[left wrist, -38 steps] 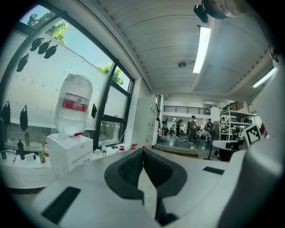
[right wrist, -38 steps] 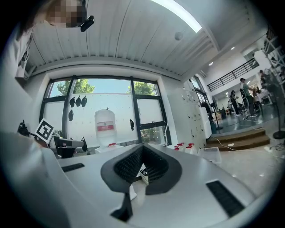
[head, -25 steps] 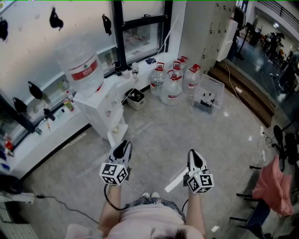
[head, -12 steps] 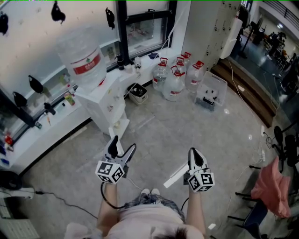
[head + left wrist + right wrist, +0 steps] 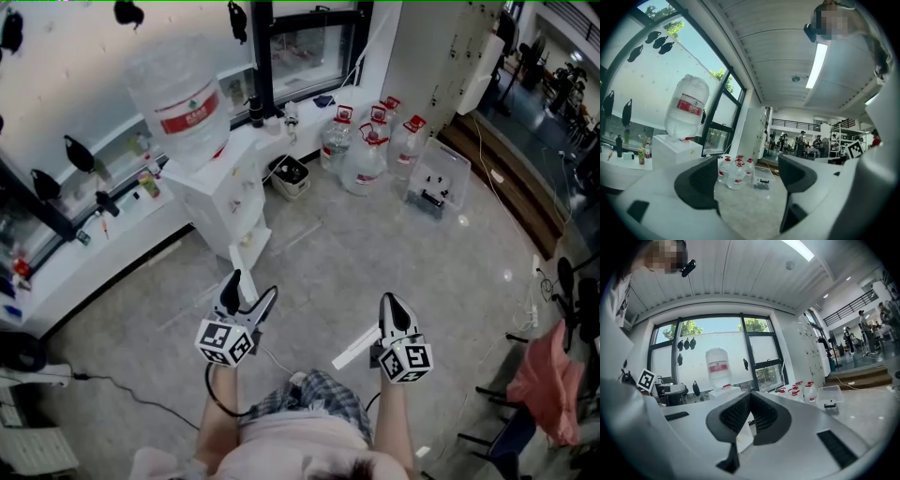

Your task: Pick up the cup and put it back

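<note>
grey tiled floor (image 5: pixel 394 253) fills the middle of the head view, with a white window ledge (image 5: pixel 103 248) running along its left side. a white water dispenser (image 5: pixel 230 202) stands against that ledge, with an upturned clear bottle (image 5: pixel 183 103) bearing a red label seated on top. further back, a cluster of water jugs (image 5: pixel 366 155) with red caps stands on the floor near a tall white cabinet (image 5: pixel 431 56). a clear plastic box (image 5: pixel 436 178) sits just beside them.

the left gripper (image 5: pixel 250 286) is held level above the floor, in front of the dispenser. its jaws have just been opening and stand wide apart with nothing between them; only the floor and the jugs show through the gap. the right gripper (image 5: pixel 389 305) is held level too, well apart from the left one, with its jaws pressed together at the tips and holding nothing. a white strip (image 5: pixel 354 349) lies on the floor just left of it.

the cup cannot be picked out in any view, and neither pair of jaws has it.
</note>
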`<action>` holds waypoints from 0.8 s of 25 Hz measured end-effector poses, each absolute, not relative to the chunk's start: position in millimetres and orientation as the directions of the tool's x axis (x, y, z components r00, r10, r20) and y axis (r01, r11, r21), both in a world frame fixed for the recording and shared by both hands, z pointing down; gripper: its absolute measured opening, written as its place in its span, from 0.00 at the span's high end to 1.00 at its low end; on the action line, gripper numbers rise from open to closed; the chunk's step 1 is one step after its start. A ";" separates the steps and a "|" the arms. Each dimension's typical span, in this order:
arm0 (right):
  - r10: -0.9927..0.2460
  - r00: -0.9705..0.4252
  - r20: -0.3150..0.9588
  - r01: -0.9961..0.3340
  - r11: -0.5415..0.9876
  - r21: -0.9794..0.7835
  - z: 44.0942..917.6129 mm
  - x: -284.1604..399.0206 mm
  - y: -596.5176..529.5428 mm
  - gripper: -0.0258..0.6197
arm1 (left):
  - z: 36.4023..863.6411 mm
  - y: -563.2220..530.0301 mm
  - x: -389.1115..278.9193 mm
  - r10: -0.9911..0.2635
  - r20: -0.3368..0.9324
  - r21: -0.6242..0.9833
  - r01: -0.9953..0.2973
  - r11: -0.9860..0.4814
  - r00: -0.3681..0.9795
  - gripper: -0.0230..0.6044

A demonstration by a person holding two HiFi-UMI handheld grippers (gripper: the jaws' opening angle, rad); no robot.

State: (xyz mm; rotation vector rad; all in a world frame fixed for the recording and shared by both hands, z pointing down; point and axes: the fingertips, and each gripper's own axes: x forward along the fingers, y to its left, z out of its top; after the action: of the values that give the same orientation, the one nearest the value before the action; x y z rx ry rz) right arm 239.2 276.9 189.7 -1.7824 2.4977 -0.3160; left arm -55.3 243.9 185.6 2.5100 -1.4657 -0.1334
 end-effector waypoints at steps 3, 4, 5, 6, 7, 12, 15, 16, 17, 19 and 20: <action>-0.938 -0.340 0.071 -0.925 0.319 -0.204 193.0 232.3 270.0 0.93 | 193.1 242.9 -61.5 -0.871 0.052 0.248 -0.851 -0.463 0.489 0.34; -0.937 -0.342 0.073 -0.924 0.322 -0.206 193.8 230.2 267.1 0.93 | 194.3 241.4 -64.1 -0.872 0.055 0.250 -0.853 -0.459 0.486 0.34; -0.935 -0.346 0.074 -0.923 0.325 -0.206 194.0 228.5 263.6 0.93 | 194.6 238.7 -66.4 -0.874 0.055 0.252 -0.854 -0.455 0.482 0.34; -0.934 -0.350 0.074 -0.921 0.329 -0.207 193.9 227.2 259.5 0.93 | 194.0 235.3 -68.4 -0.877 0.054 0.253 -0.856 -0.451 0.478 0.34; -0.931 -0.357 0.074 -0.919 0.336 -0.207 193.7 226.2 254.9 0.93 | 192.7 231.6 -70.0 -0.880 0.052 0.254 -0.859 -0.445 0.472 0.34; -0.916 -0.394 0.073 -0.905 0.373 -0.206 195.4 221.7 219.7 0.93 | 191.0 209.1 -75.4 -0.899 0.049 0.245 -0.877 -0.413 0.436 0.34; -0.905 -0.420 0.070 -0.892 0.397 -0.217 201.3 218.1 191.2 0.93 | 199.4 192.8 -78.8 -0.908 0.067 0.242 -0.890 -0.387 0.413 0.34; -0.901 -0.428 0.070 -0.888 0.404 -0.222 204.4 219.2 180.7 0.93 | 201.9 186.3 -77.8 -0.911 0.072 0.239 -0.894 -0.380 0.407 0.34; -0.898 -0.434 0.071 -0.884 0.409 -0.227 208.3 221.7 169.9 0.93 | 204.2 179.8 -75.8 -0.914 0.077 0.234 -0.898 -0.373 0.399 0.34; -0.889 -0.452 0.070 -0.874 0.426 -0.235 215.6 227.9 143.8 0.93 | 208.4 164.8 -72.0 -0.924 0.083 0.223 -0.911 -0.347 0.373 0.34; -0.882 -0.467 0.066 -0.865 0.441 -0.238 218.2 229.4 127.2 0.93 | 209.7 155.5 -72.0 -0.933 0.083 0.220 -0.920 -0.325 0.350 0.34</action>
State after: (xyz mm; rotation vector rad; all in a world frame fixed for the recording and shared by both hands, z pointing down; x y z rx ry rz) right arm 229.4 127.2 218.2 -1.5839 2.6088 -0.3683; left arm -72.0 155.5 209.7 2.3842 -1.6691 -0.0863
